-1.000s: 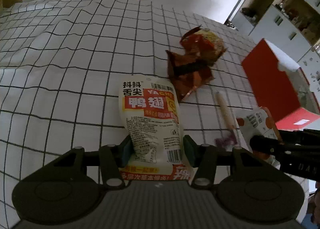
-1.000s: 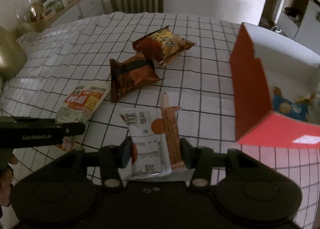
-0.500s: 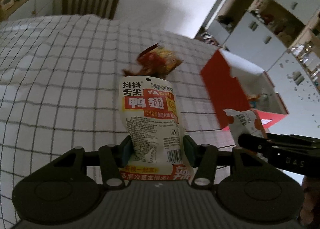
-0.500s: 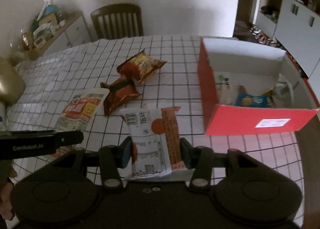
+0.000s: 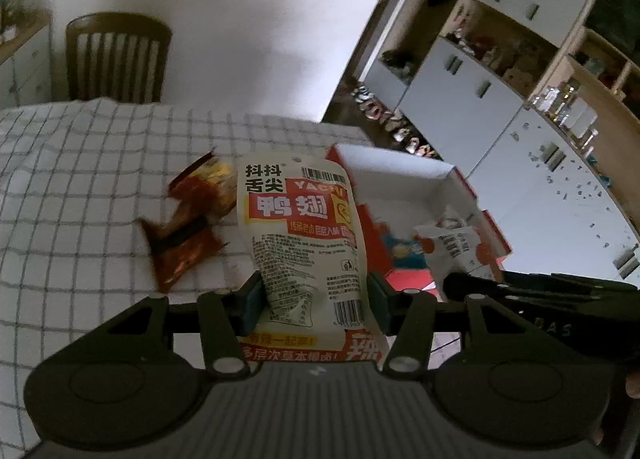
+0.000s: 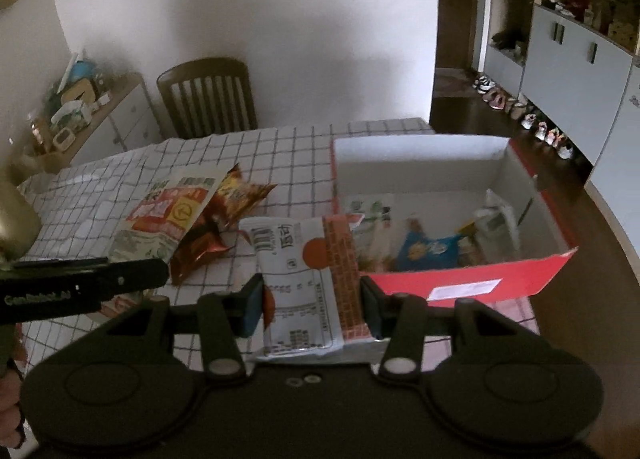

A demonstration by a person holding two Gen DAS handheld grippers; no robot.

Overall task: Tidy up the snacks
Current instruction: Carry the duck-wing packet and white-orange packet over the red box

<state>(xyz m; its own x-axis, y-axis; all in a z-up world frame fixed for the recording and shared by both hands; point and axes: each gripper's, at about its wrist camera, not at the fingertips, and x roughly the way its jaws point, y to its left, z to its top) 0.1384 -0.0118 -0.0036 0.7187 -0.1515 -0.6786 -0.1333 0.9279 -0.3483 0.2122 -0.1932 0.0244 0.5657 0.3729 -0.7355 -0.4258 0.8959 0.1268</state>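
Claws (image 5: 314,301) (image 6: 312,309) each grip a snack pouch (image 5: 304,235) (image 6: 304,279).

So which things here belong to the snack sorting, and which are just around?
Job:
- left gripper, cream pouch
- right gripper, white-and-brown packet
- red box
- two orange bags

Around:
- chair
- sideboard
- cupboards

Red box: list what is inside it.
The red box holds a blue packet, a white packet and a green-printed one. The white-and-orange pack covers its near-left corner.
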